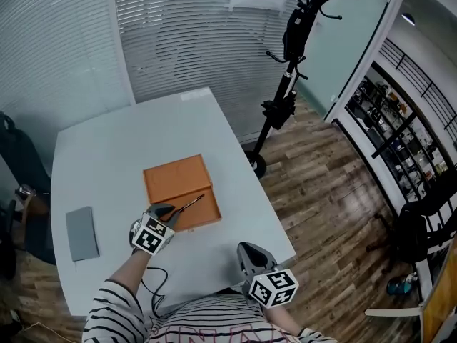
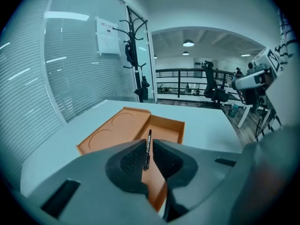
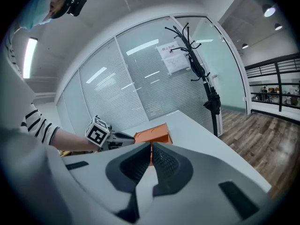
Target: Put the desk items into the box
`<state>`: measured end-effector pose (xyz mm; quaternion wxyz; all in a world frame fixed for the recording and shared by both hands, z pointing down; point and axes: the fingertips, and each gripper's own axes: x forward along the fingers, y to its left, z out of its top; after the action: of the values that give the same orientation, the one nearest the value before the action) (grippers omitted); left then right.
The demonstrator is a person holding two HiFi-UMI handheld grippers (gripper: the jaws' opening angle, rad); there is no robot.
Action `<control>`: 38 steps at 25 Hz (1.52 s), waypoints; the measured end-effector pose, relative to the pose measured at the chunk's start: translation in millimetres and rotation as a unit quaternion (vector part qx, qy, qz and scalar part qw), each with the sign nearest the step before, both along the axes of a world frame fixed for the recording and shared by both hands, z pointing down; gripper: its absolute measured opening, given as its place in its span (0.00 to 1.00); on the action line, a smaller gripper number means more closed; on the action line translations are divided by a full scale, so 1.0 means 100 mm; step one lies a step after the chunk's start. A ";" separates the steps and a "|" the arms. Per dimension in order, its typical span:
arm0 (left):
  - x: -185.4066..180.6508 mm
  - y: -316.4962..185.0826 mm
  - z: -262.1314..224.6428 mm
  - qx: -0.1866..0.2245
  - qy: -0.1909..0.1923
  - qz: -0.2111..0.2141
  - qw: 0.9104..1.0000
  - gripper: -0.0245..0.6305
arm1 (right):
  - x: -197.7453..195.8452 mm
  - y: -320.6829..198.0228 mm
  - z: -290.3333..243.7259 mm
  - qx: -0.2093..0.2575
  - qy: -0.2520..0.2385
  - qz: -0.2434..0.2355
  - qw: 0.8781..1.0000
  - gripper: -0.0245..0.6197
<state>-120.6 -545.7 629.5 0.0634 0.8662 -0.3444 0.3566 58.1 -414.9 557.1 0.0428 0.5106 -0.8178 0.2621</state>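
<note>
An orange box lies in the middle of the white table; it has two round recesses on one side and an open compartment on the other. My left gripper sits at the box's near corner, shut on a thin black pen that points out over the box. In the left gripper view the pen stands pinched between the jaws of the left gripper, above the compartment. My right gripper hovers near the table's front right edge, shut with nothing in it. The right gripper view shows that right gripper and the box beyond.
A flat grey pad lies on the table's left side. A black coat stand rises off the table's right, on the wood floor. A dark chair is at the left edge and a black chair at far right.
</note>
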 end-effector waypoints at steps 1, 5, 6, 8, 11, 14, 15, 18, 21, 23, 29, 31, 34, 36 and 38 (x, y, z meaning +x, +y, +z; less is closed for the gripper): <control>-0.02 0.04 -0.07 0.008 0.009 -0.002 1.000 0.12 | -0.03 0.03 -0.01 0.001 0.001 0.000 1.000 0.08; -0.11 0.17 -0.37 0.046 0.046 -0.013 0.998 0.10 | -0.13 0.12 -0.06 0.007 0.003 0.000 1.000 0.08; -0.13 0.20 -0.44 0.054 0.057 -0.016 0.997 0.09 | -0.15 0.14 -0.07 0.009 0.004 0.000 1.000 0.08; -0.18 0.28 -0.57 0.066 0.081 -0.022 0.994 0.09 | -0.20 0.19 -0.10 0.012 0.006 0.000 1.000 0.08; -0.27 0.43 -0.72 0.083 0.107 -0.030 0.990 0.08 | -0.28 0.27 -0.14 0.019 0.009 0.001 1.000 0.08; -0.35 0.62 -0.84 0.097 0.123 -0.030 0.987 0.07 | -0.34 0.38 -0.18 0.023 0.009 0.005 1.000 0.08; -0.38 0.69 -0.87 0.101 0.129 -0.030 0.986 0.07 | -0.37 0.42 -0.19 0.025 0.009 0.005 1.000 0.08; -0.46 0.88 -0.98 0.112 0.149 -0.034 0.982 0.07 | -0.44 0.53 -0.21 0.030 0.012 0.006 0.999 0.08; -0.54 1.08 -1.08 0.120 0.169 -0.045 0.977 0.07 | -0.51 0.64 -0.23 0.033 0.016 0.008 0.999 0.08; -0.60 1.22 -1.12 0.120 0.186 -0.053 0.974 0.07 | -0.55 0.73 -0.22 0.032 0.016 0.010 0.999 0.08; -0.74 1.67 -1.12 0.118 0.225 -0.074 0.964 0.07 | -0.65 1.02 -0.15 0.024 0.017 0.019 0.999 0.08; -0.79 1.79 -1.11 0.118 0.232 -0.078 0.962 0.07 | -0.67 1.10 -0.13 0.023 0.018 0.021 0.999 0.08; -0.87 1.95 -1.12 0.121 0.241 -0.085 0.959 0.07 | -0.73 1.21 -0.10 0.021 0.018 0.021 0.999 0.08; -0.93 2.06 -1.12 0.122 0.245 -0.089 0.958 0.07 | -0.79 1.28 -0.09 0.021 0.017 0.019 0.999 0.08; -0.97 2.18 -1.09 0.120 0.245 -0.088 0.958 0.07 | -0.85 1.35 -0.08 0.020 0.016 0.017 1.000 0.08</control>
<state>-218.0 -327.9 520.2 0.0728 0.8945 -0.4334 0.0827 -26.5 -280.2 548.8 0.0409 0.5291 -0.8135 0.2380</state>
